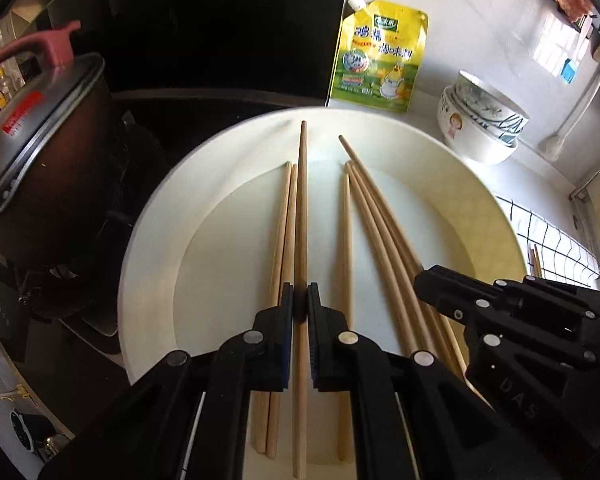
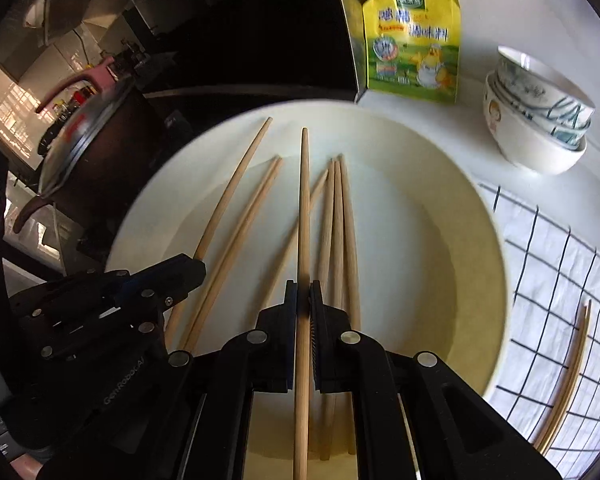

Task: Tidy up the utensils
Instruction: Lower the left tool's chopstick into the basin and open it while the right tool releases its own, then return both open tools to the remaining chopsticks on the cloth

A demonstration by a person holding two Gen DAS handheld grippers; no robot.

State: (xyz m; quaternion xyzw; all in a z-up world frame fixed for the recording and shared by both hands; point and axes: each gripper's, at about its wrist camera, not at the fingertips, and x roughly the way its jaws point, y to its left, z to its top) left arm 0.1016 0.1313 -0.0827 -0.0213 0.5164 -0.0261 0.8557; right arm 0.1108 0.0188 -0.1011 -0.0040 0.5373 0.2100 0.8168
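"DAS" on right tongs (image 1: 518, 396); "GenRobot.AI" on left tongs (image 2: 122, 386).

Matte black plastic left gripper (image 1: 300, 307): two angular linkage arms, each pinned with round silver rivets, ending in flat finger blocks with a blue edge on the left pad. Matte black plastic right gripper (image 2: 303, 303): same forked build, same silver rivets, ribbed grip texture on the inner pad face, a blue strip on the left pad. Embossed letters "DAS" on the right one's side housing; pale printed lettering on the left one's housing, too blurred for reading.
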